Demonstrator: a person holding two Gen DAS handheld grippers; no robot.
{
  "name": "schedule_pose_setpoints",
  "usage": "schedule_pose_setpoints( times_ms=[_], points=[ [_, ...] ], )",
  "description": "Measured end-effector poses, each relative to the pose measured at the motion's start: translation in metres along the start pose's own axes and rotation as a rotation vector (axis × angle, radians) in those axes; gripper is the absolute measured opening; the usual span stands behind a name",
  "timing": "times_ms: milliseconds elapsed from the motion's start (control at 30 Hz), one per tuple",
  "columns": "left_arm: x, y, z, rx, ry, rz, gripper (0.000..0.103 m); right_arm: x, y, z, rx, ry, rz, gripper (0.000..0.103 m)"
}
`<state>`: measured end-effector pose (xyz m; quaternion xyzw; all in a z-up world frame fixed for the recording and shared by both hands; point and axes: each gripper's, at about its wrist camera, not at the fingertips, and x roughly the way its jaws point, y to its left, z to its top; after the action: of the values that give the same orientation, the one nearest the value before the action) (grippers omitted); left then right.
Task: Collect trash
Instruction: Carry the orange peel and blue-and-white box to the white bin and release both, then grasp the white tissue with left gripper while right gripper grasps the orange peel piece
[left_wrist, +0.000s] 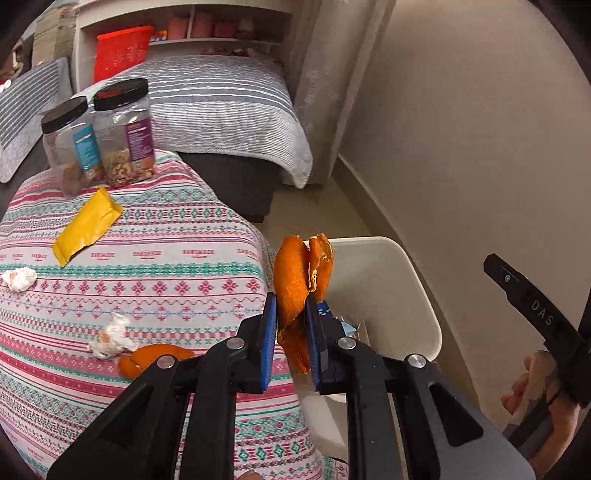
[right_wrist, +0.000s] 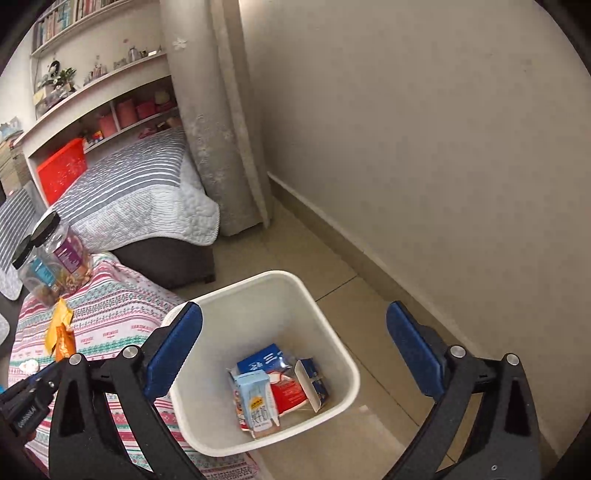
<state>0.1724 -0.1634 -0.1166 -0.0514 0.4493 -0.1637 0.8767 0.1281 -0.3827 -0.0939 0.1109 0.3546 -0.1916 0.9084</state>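
1. Left tool (left_wrist: 291, 321) was clenched on orange peel (left_wrist: 291, 280), held at the desk (left_wrist: 177, 258) edge, just short of the bin (left_wrist: 413, 295).
2. Right tool (right_wrist: 295, 354) hung released over the bin, empty.
3. Step: carrying peel to the bin. Next move likely: shift right over the opening, then release.
4. Left on the desk: peel scrap (left_wrist: 155, 360), two tissues (left_wrist: 110, 338), wrapper (left_wrist: 86, 225).

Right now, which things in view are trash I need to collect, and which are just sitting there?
Part of the job:
- orange peel held in the left gripper
- second peel on the cloth
- two tissue wads
- yellow wrapper
- white bin, cartons already inside

Just sitting there:
- two snack jars
- bed
- red box
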Motion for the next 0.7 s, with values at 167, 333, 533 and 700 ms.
schedule_pose_setpoints(
  times_ms=[167,333,533,700],
  points=[
    [0.013,-0.026,0.0,0.027,0.006,-0.045,0.016,-0.005,-0.02,-0.002,0.008,-0.009,-0.033,0.096],
    [0.025,-0.052,0.0,0.078,0.021,-0.147,0.037,-0.006,-0.04,-0.005,0.028,0.003,-0.062,0.096],
    [0.016,-0.041,0.001,0.124,-0.024,-0.048,0.071,-0.008,-0.04,-0.007,0.033,0.018,-0.045,0.096],
    [0.013,0.003,0.01,0.11,0.071,0.063,0.072,-0.012,-0.005,-0.014,-0.046,0.03,0.014,0.096]
  ],
)
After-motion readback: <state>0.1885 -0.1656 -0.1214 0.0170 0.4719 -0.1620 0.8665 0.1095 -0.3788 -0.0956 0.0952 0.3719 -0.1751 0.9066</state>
